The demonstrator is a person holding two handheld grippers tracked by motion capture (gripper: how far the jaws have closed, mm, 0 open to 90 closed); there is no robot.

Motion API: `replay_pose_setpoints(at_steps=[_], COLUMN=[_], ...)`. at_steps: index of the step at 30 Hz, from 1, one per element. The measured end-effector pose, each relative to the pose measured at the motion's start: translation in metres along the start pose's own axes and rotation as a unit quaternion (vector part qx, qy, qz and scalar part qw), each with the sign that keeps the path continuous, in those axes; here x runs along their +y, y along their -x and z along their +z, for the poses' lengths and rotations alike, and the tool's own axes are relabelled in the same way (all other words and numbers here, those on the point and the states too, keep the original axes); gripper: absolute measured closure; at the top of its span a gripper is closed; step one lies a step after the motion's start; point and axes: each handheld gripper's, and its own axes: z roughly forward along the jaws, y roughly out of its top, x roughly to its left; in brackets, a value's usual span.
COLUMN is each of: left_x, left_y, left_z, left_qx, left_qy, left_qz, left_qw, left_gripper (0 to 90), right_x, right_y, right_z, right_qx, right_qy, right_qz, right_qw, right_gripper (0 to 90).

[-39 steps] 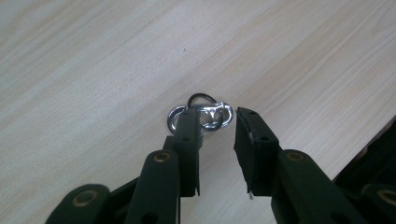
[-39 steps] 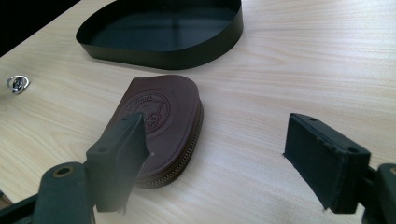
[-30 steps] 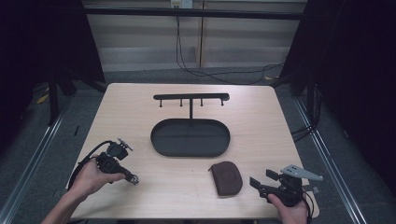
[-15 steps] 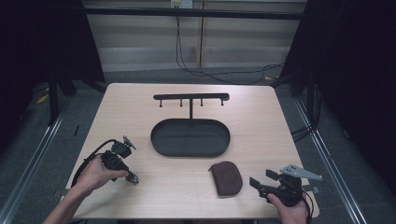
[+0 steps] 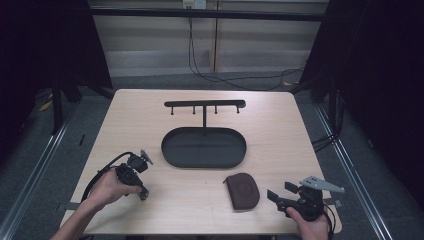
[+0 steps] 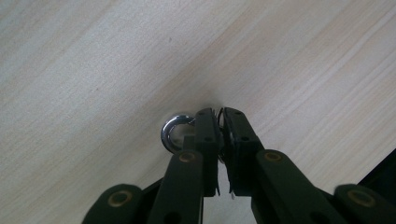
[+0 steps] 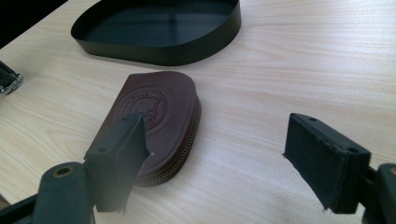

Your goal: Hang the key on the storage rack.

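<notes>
The left gripper (image 6: 220,116) is pressing down on the table (image 5: 280,130), its jaws having just closed on a small silver ring (image 6: 173,132), while the right gripper (image 7: 219,154) is resting wide apart beside the zipped brown pouch (image 7: 161,121) near the empty black tray (image 5: 204,147).

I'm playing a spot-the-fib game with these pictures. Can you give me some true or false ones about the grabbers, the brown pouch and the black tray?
1. The left gripper is pinched shut on a silver ring. True.
2. The brown pouch lies inside the black tray. False: it lies on the table, in front of the tray.
3. The right gripper has its jaws wide apart. True.
4. The right gripper is squeezing the brown pouch. False: the pouch lies by one jaw, not clamped.
5. A black rack stands behind the tray. True.
</notes>
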Motion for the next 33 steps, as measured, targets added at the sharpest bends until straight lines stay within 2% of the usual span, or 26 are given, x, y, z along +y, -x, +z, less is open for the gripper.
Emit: replay_pose_setpoints(at_steps=[5, 7, 12, 14, 18, 22, 26, 27, 33], left_x=[0.004, 0.006, 0.007, 0.006, 0.005, 0.004, 0.003, 0.003, 0.005], left_y=[0.003, 0.007, 0.007, 0.007, 0.006, 0.007, 0.010, 0.010, 0.012], left_z=[-0.001, -0.001, -0.001, -0.002, -0.010, -0.017, -0.020, -0.021, -0.029], left_qx=[-0.008, 0.002, -0.003, -0.004, -0.006, 0.003, 0.005, 0.003, 0.005], left_qy=[-0.005, -0.016, -0.023, -0.019, -0.013, 0.001, -0.005, -0.006, 0.002], left_qz=[0.013, 0.022, 0.026, 0.025, 0.040, 0.040, 0.042, 0.049, 0.054], left_qw=[0.9999, 0.9996, 0.9994, 0.9995, 0.9991, 0.9992, 0.9991, 0.9988, 0.9985], left_gripper=[88.9, 89.0, 89.1, 89.0, 89.0, 89.0, 89.0, 89.0, 88.9], right_x=[0.000, 0.000, 0.000, 0.000, 0.000, 0.000, 0.000, 0.000, 0.000], right_y=[0.000, 0.001, 0.000, 0.001, 0.001, 0.000, 0.000, -0.001, 0.000], right_z=[0.000, 0.000, 0.000, 0.000, 0.001, 0.001, 0.002, 0.002, 0.001], right_qx=[-0.001, -0.001, -0.001, -0.001, -0.001, -0.002, -0.003, -0.003, -0.002], right_qy=[-0.001, 0.000, -0.001, -0.001, -0.002, -0.003, -0.007, -0.007, -0.005], right_qz=[0.000, 0.001, 0.001, 0.001, 0.001, 0.000, -0.001, -0.001, 0.000], right_qw=[1.0000, 1.0000, 1.0000, 1.0000, 1.0000, 1.0000, 1.0000, 1.0000, 1.0000], right_gripper=[20.7, 20.6, 20.7, 20.7, 20.7, 20.4, 20.4, 20.4, 20.1])
